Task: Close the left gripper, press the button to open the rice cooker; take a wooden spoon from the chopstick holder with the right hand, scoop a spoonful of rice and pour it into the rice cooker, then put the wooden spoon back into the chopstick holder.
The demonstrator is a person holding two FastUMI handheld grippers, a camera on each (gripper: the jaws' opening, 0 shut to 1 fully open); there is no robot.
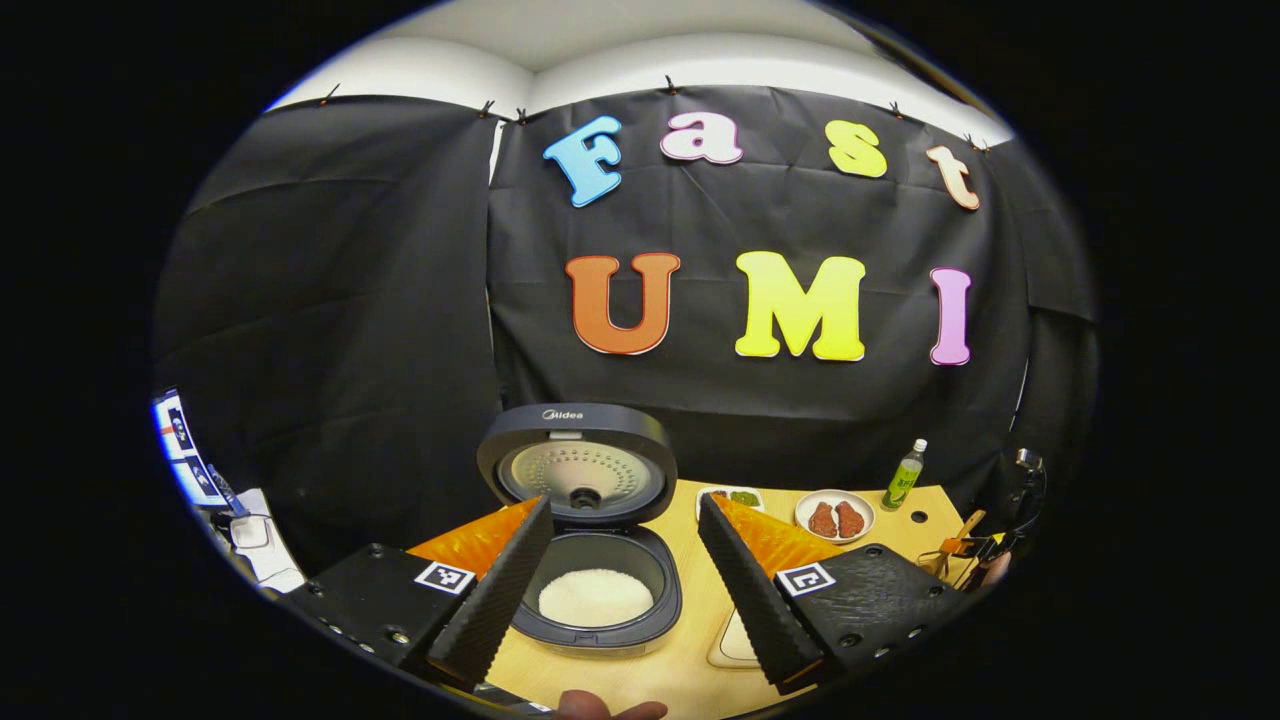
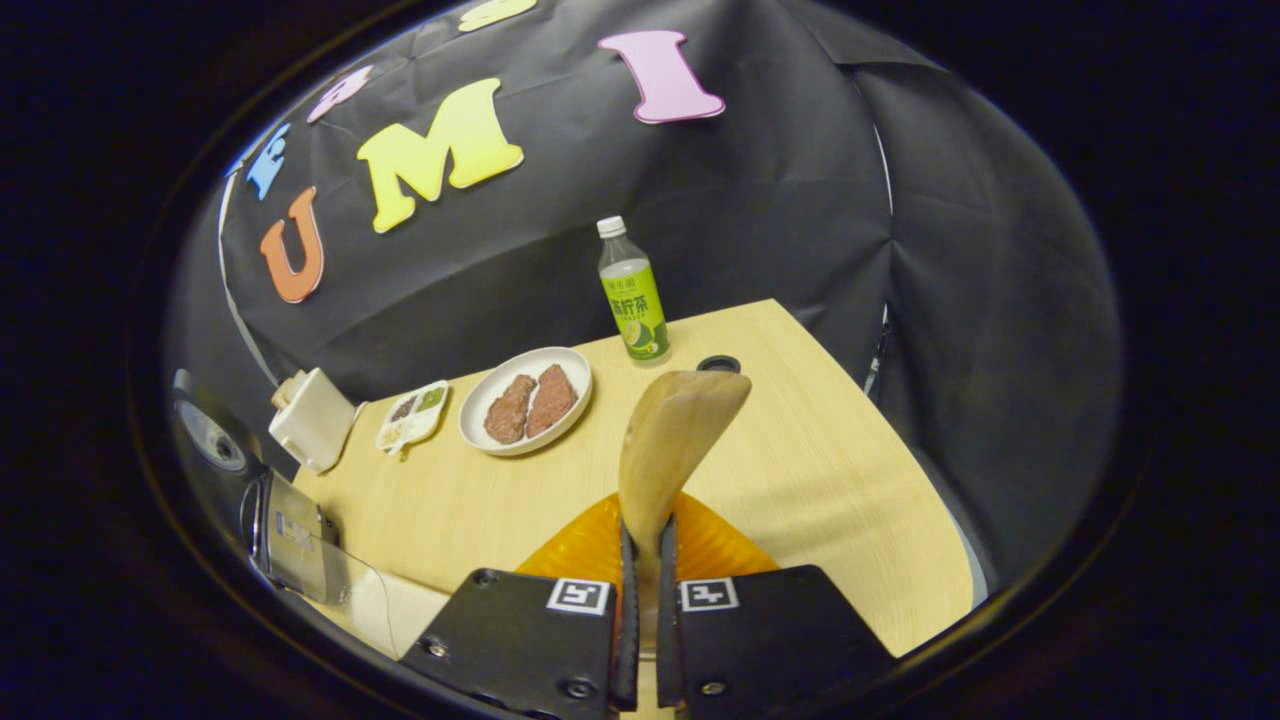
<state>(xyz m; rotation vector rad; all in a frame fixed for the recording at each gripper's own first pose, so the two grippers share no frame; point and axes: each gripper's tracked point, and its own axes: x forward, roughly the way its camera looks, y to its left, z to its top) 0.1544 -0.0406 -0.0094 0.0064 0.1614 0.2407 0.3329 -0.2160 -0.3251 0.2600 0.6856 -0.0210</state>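
The rice cooker [image 1: 600, 610] stands with its lid [image 1: 585, 470] raised, and white rice [image 1: 596, 597] lies in the pot. My left gripper [image 1: 625, 500] is open, its fingers spread to either side of the cooker, and it holds nothing. My right gripper [image 2: 645, 535] is shut on the handle of a wooden spoon [image 2: 680, 430]. The spoon's bowl points up and away over the table and looks empty. The cooker's edge [image 2: 215, 440] shows at the far left of the right gripper view. The right gripper and a hand [image 1: 985, 560] appear small at the far right of the left gripper view.
On the light wooden table [image 2: 820, 470] stand a green drink bottle [image 2: 632, 300], a white plate with two pieces of meat [image 2: 527, 400], a small divided dish [image 2: 413, 415] and a white box [image 2: 312, 418]. A clear container [image 2: 310, 560] sits near the cooker. A fingertip [image 1: 610, 708] shows at the bottom edge.
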